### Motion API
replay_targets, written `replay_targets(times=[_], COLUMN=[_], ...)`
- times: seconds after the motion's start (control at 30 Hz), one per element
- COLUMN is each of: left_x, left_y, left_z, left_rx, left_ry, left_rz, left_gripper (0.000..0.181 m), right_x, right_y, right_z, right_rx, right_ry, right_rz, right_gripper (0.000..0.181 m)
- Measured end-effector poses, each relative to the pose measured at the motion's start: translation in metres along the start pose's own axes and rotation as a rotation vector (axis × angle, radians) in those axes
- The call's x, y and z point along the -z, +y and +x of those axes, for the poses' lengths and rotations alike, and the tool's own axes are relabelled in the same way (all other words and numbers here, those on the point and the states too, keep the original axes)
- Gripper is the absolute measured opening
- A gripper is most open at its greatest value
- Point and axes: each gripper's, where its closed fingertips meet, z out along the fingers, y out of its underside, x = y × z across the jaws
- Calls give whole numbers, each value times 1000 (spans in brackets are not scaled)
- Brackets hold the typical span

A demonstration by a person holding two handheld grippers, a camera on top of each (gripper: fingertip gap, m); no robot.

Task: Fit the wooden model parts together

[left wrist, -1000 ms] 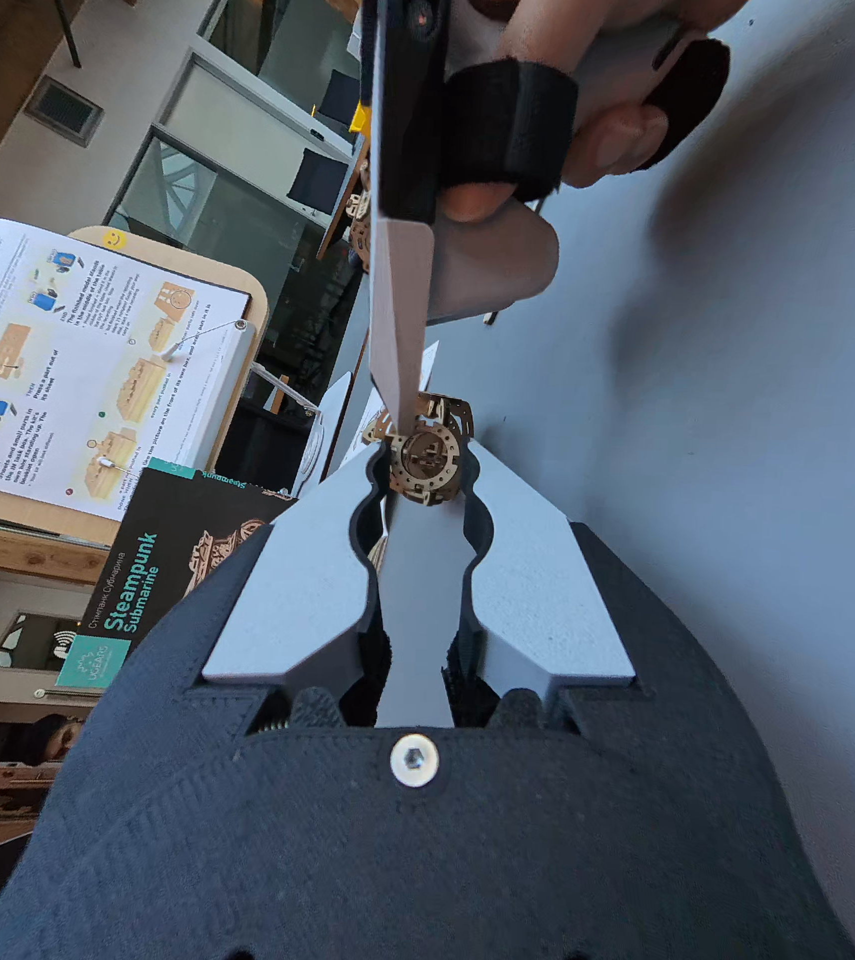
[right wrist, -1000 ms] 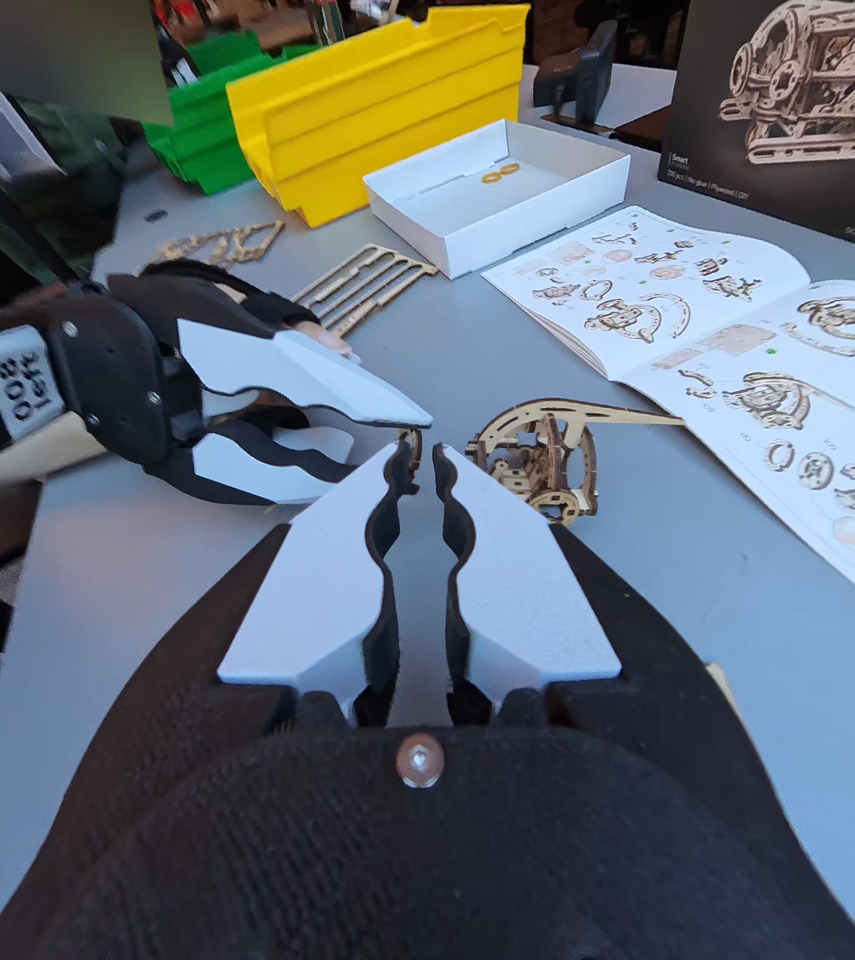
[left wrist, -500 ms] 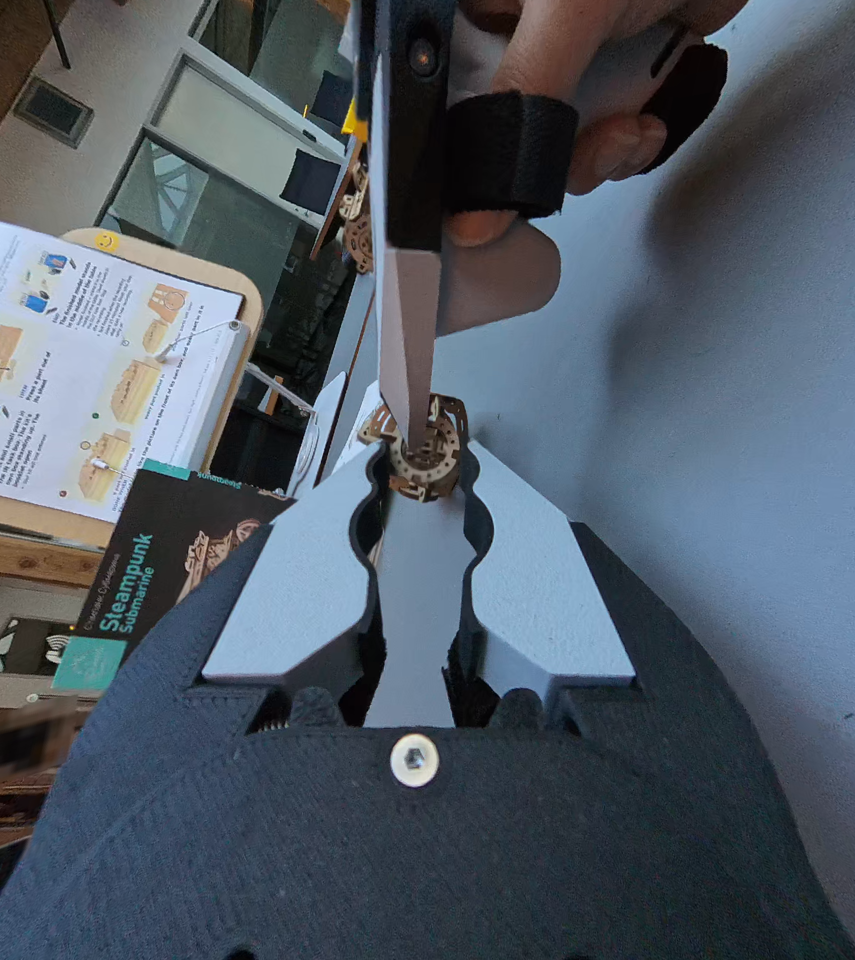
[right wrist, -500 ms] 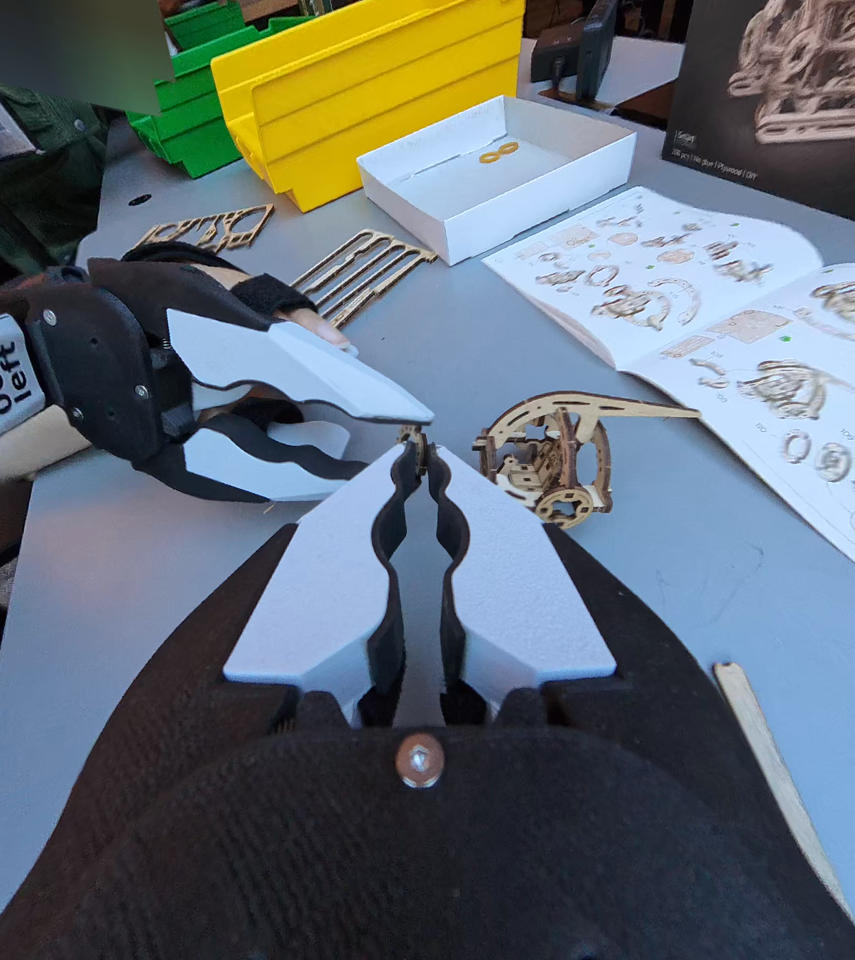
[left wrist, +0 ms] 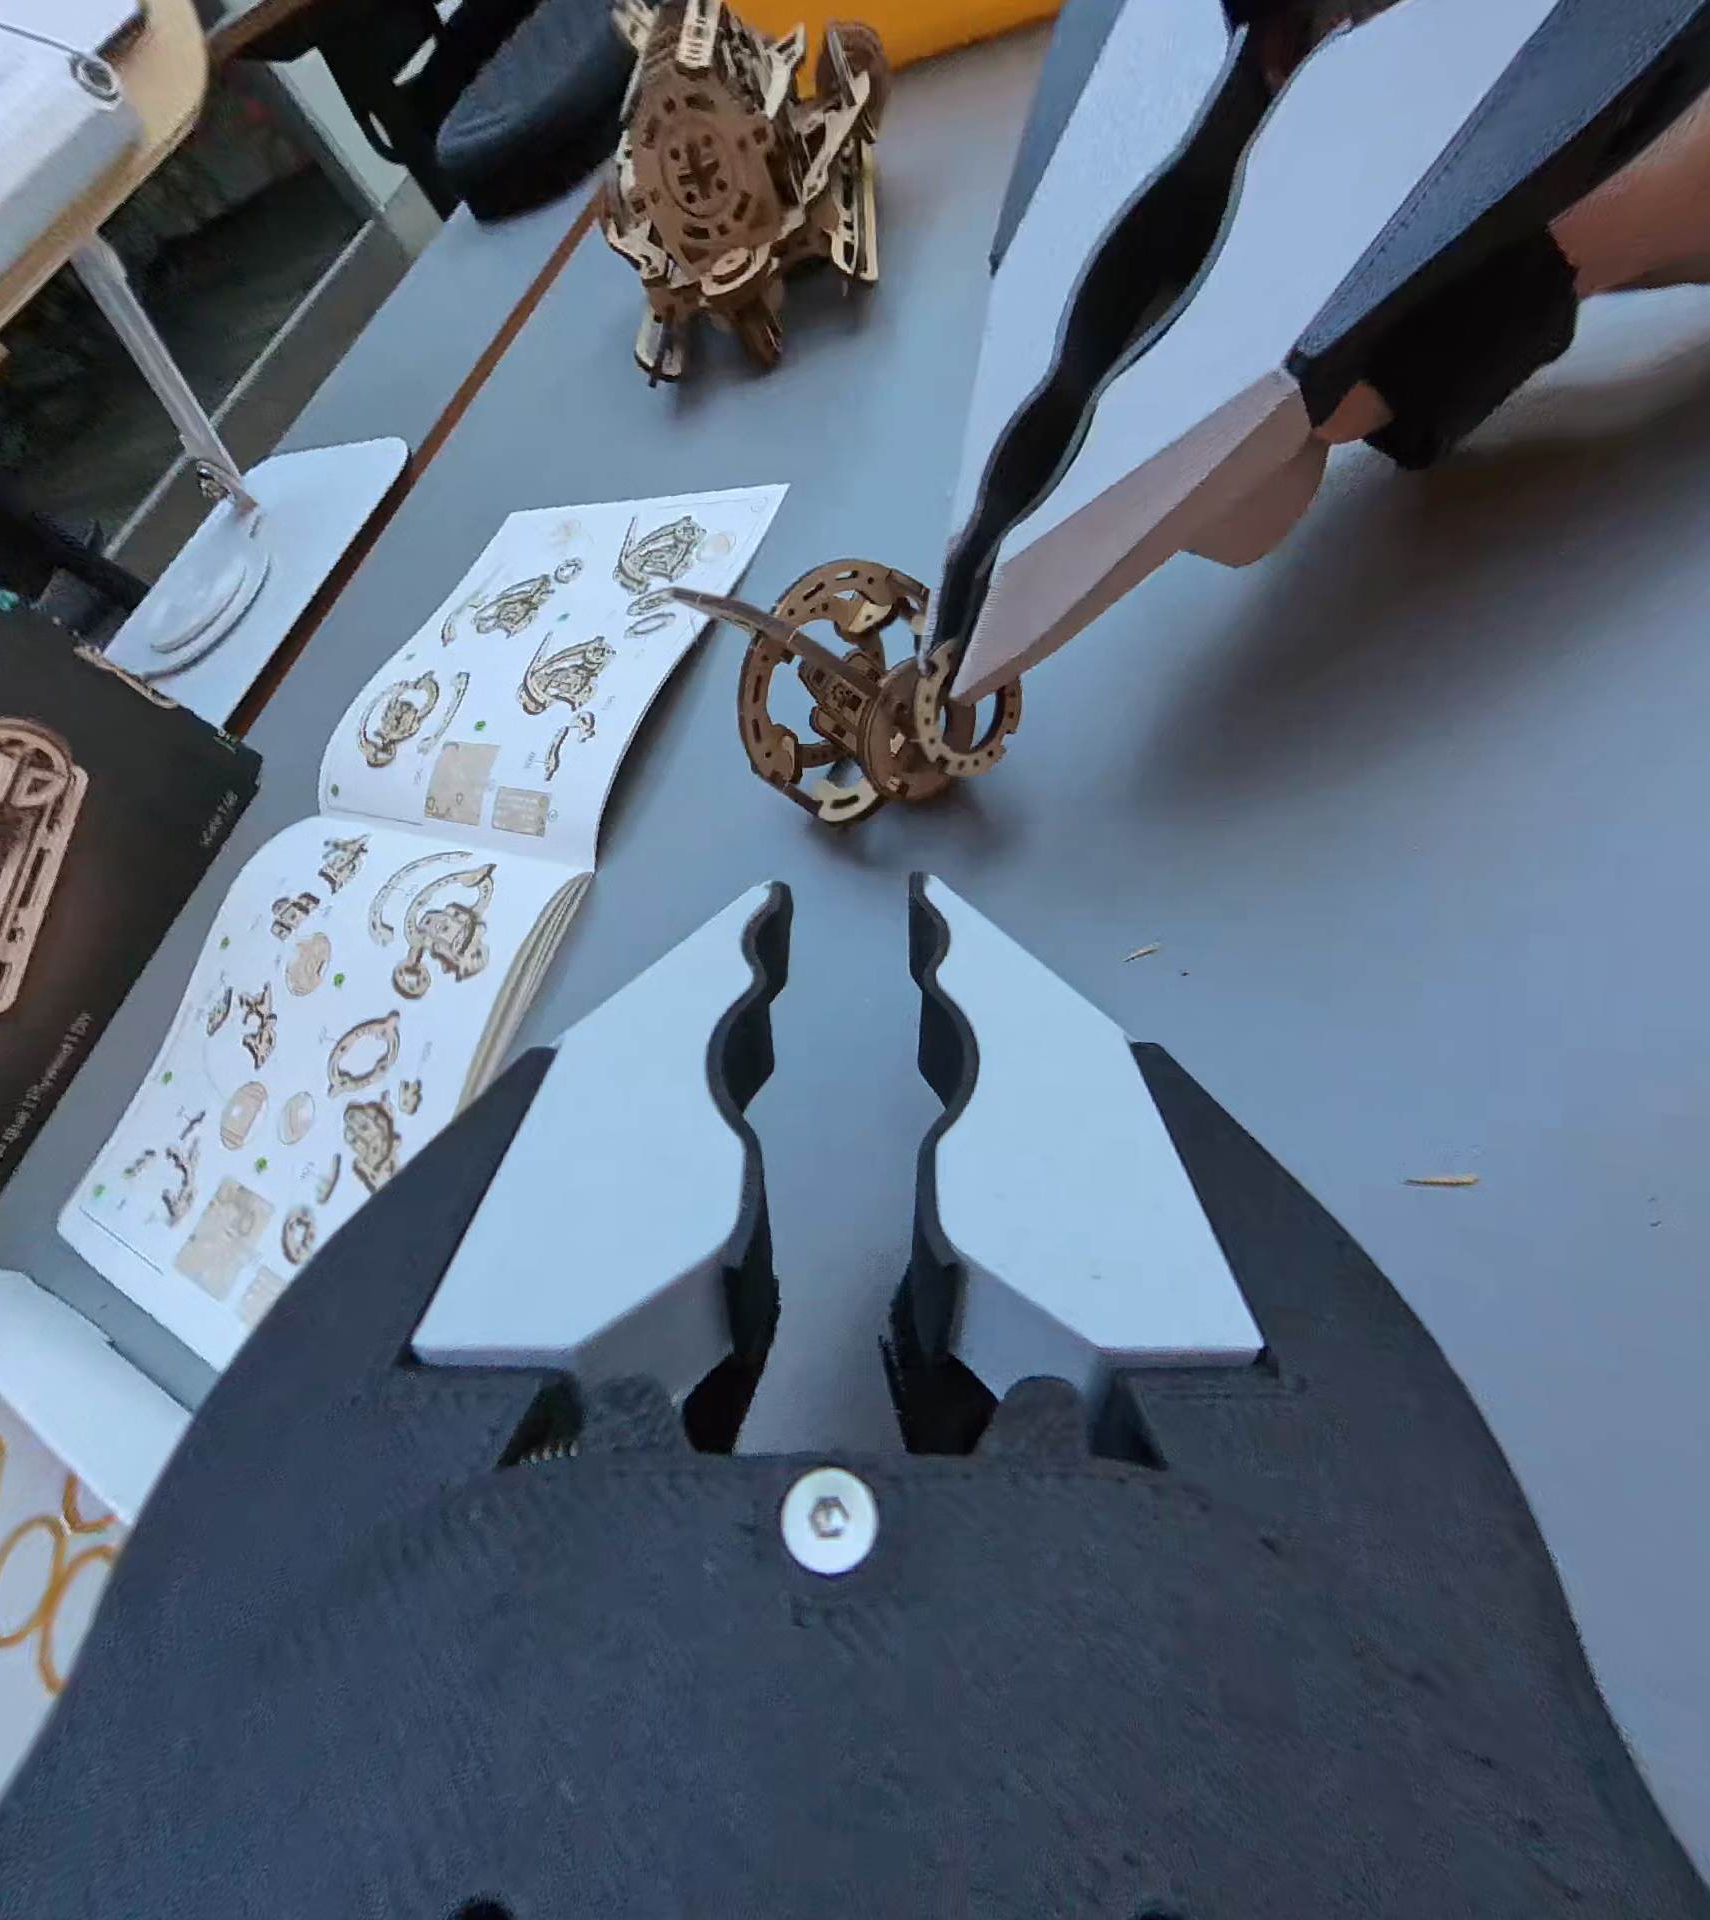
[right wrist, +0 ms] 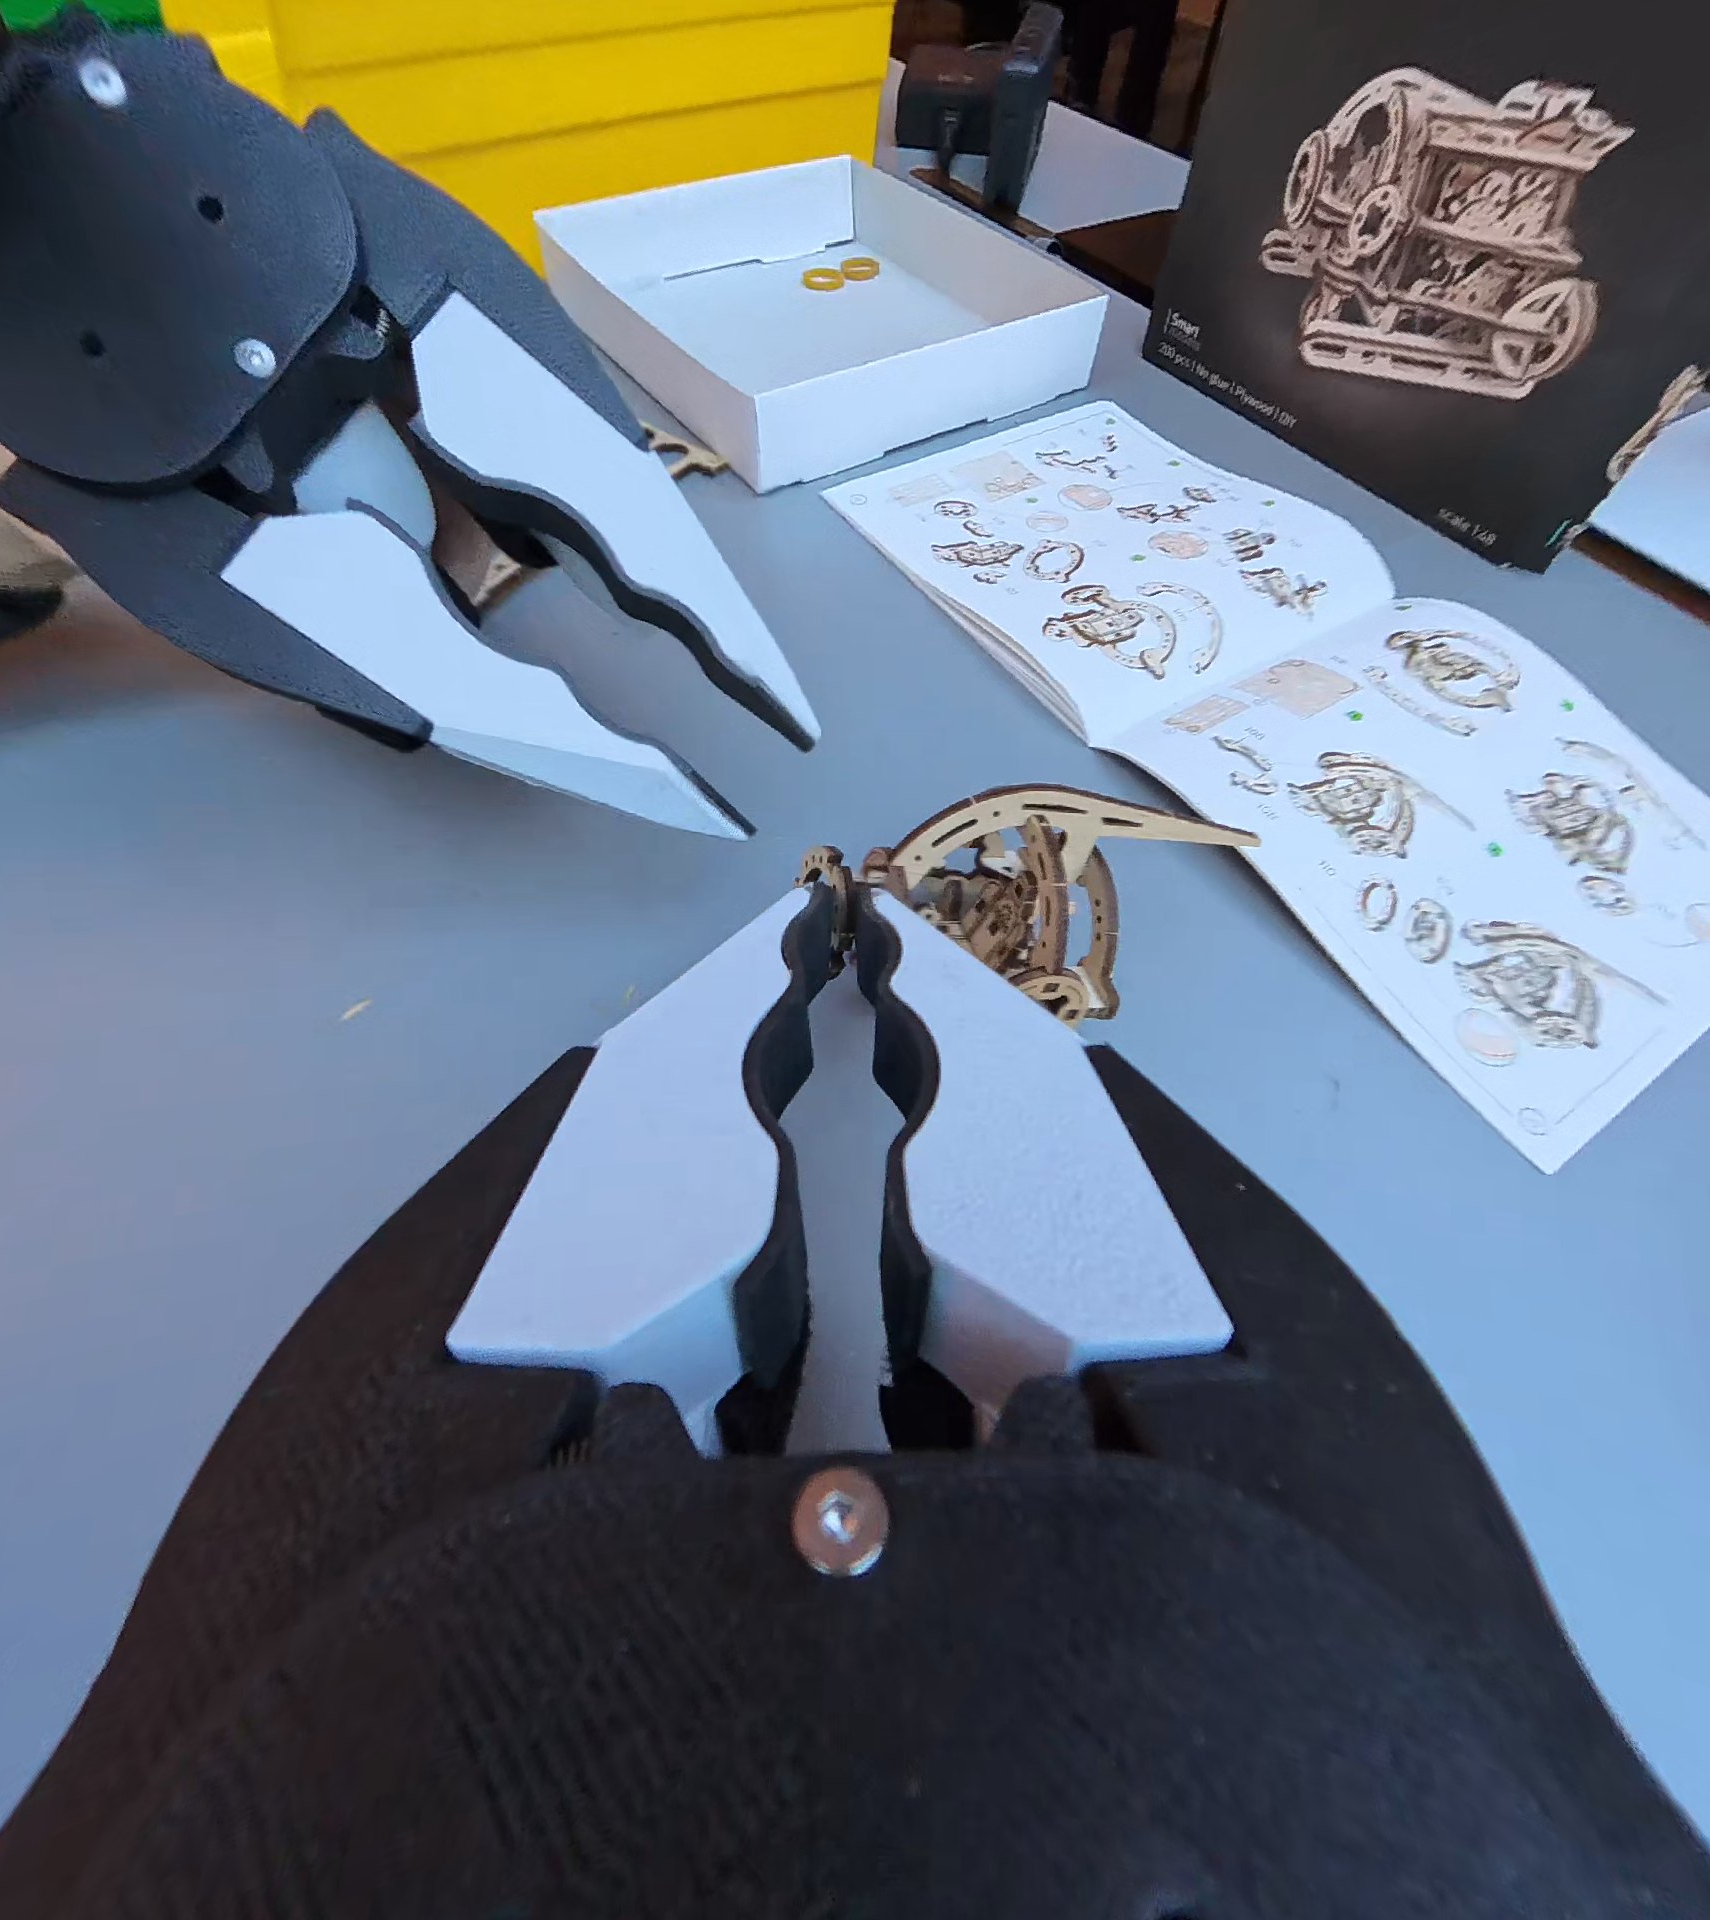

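Observation:
A partly built wooden model [left wrist: 820, 717] of rings with a long curved arm sits on the grey table [left wrist: 1350, 831]; it also shows in the right wrist view [right wrist: 1017, 904]. My right gripper [right wrist: 835, 914] is shut on a small wooden ring part [right wrist: 830, 883] and holds it at the model's left side. In the left wrist view the ring part [left wrist: 976, 727] lies against the model's hub, with the right gripper [left wrist: 944, 655] reaching in from the upper right. My left gripper [left wrist: 851, 894] is open and empty, a short way back from the model; it also shows in the right wrist view [right wrist: 778, 790].
An open instruction booklet [right wrist: 1350, 748] lies right of the model. Behind it stand a white tray [right wrist: 986, 343] with two yellow rings, a black product box [right wrist: 1433, 239] and a yellow bin [right wrist: 570, 94]. A finished wooden model [left wrist: 737, 187] stands farther off. One gripper's finger ends stand about 4 cm off the other's.
My left gripper has let go of the small ring part, opened and pulled back. My right gripper has closed on the ring part and now holds it against the model.

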Motion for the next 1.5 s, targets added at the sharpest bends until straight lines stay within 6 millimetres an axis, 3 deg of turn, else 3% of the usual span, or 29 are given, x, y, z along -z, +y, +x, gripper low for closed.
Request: replay_targets(times=[0.03, 0.1, 0.37, 0.6, 0.77, 0.87, 1.07, 1.13, 1.5], left_x=[-2, -7, -22, -20, -25, -30, -36, -34, -31], left_y=[-2, -3, -14, -20, -22, -24, -24, -26, -27], left_z=[3, 11, -3, 2, 4, 6, 10, 9, 7], left_rx=[-29, -30, -65, 61, 56, 24, 73, 87, 131], left_ry=[28, 120, 126, 110, 92, 92, 164, 183, 274], left_rz=[-17, -48, 17, 47, 45, 55, 66, 83, 103], left_gripper=[19, 24, 28, 10, 26, 17, 15, 23, 12], right_x=[0, 0, 6, 8, 7, 9, 7, 6, 5], right_y=[0, 1, 5, 11, 11, 7, 10, 11, 10], right_z=[2, 4, 17, 15, 13, 16, 17, 16, 18], right_rx=[25, 58, 143, 154, 190, 236, 217, 204, 224], right_ry=[23, 51, 126, 71, 71, 103, 88, 71, 94], right_rz=[-1, -10, -30, -29, -22, -3, -10, -12, -9], right_gripper=[2, 2, 2, 2, 2, 2, 2, 2, 2])
